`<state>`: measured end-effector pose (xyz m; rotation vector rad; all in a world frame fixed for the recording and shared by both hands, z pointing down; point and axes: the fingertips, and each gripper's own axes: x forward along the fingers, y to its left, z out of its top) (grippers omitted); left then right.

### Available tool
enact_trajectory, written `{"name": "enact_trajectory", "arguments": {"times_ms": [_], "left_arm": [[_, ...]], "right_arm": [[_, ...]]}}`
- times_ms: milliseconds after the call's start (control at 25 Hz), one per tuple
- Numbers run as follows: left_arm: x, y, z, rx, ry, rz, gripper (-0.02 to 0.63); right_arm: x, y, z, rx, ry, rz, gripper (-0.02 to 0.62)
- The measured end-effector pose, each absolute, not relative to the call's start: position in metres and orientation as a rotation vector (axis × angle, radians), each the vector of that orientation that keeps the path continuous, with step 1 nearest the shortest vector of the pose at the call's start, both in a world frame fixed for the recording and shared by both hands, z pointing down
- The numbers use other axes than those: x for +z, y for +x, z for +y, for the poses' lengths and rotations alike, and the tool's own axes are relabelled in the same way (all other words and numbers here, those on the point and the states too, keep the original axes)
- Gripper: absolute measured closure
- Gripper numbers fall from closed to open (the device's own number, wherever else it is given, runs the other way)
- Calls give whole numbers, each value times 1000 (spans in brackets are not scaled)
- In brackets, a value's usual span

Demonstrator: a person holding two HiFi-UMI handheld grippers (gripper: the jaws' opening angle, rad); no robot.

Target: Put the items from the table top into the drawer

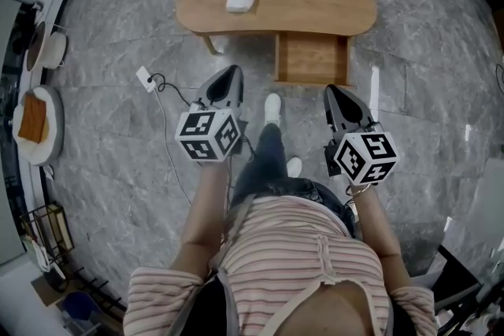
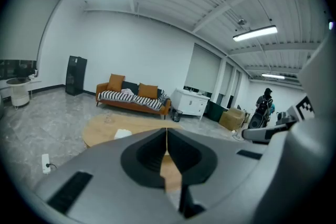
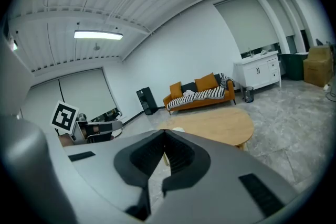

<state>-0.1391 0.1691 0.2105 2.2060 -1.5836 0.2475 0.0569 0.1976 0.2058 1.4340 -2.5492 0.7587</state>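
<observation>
A low oval wooden table (image 1: 315, 0) stands ahead of me on the grey stone floor. A small white item (image 1: 240, 0) lies on its left part. The table's drawer (image 1: 312, 59) is pulled open toward me and looks bare inside. My left gripper (image 1: 228, 77) and right gripper (image 1: 334, 94) hang over the floor, short of the table, both shut with nothing in them. In the left gripper view the left gripper (image 2: 167, 131) points at the table (image 2: 105, 128) and the white item (image 2: 122, 134). In the right gripper view the right gripper (image 3: 165, 132) has the table (image 3: 215, 124) beyond it.
A white power strip with a cable (image 1: 146, 79) lies on the floor left of me. A round side table with an orange item (image 1: 35, 122) stands at the far left. An orange sofa (image 2: 132, 97) and a white cabinet (image 2: 190, 102) line the far wall. A person (image 2: 262, 107) stands far right.
</observation>
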Motion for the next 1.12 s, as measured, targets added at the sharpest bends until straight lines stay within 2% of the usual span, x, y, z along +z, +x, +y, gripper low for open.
{"name": "enact_trajectory", "arguments": {"times_ms": [400, 720, 1120], "left_arm": [[246, -192, 27, 299, 2134, -1568, 592], [315, -252, -68, 406, 2024, -1551, 591], [388, -270, -142, 458, 1945, -1500, 591]], "right_arm": [[241, -3, 65, 814, 1304, -2464, 588], [287, -58, -32, 870, 1235, -2385, 586], [342, -102, -111, 879, 1132, -2318, 588]]}}
